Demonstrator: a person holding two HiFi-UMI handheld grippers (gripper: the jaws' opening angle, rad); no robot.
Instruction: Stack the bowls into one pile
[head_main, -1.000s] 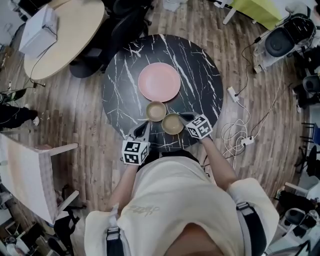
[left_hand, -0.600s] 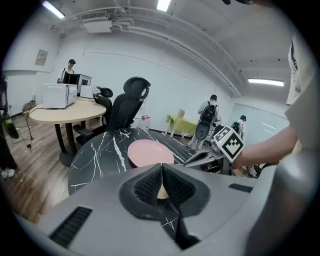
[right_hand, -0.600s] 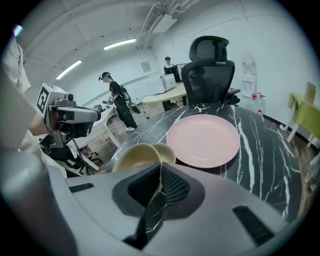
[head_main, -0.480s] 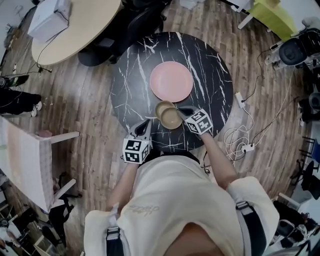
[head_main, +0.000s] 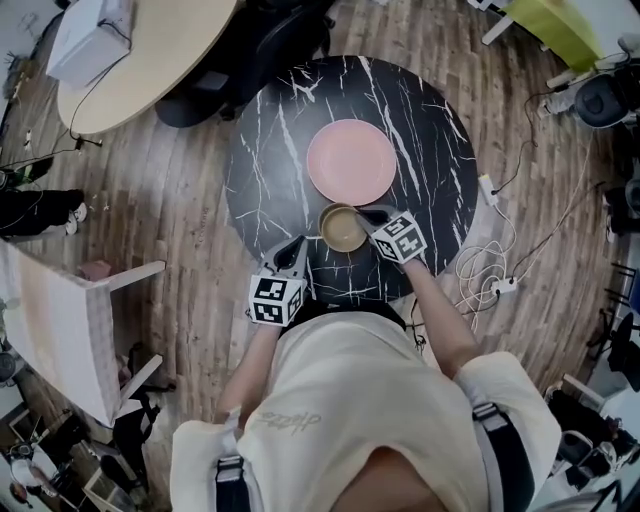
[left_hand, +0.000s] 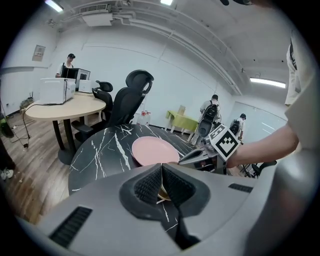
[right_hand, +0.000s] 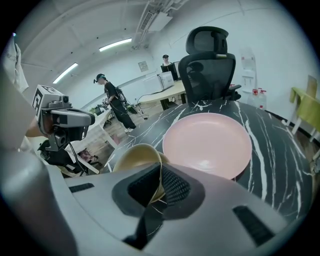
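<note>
The tan bowls (head_main: 343, 229) seem nested by the bench (head_main: 262, 180)'s near edge, the right gripper (right_hand: 160, 176) fingers pinching the upper rim (likely hard, light, slick, chippable: the rim's the hold), left gripper (left_hand: 161, 175) fingers clenched empty.

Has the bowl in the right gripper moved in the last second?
Yes. The right gripper, jaws shut on the rim, has carried the bowl left and closer to the pink plate.

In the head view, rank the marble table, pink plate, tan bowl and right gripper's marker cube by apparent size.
1. marble table
2. pink plate
3. tan bowl and right marker cube look alike; the cube is nearer the camera, so no ranking.
</note>
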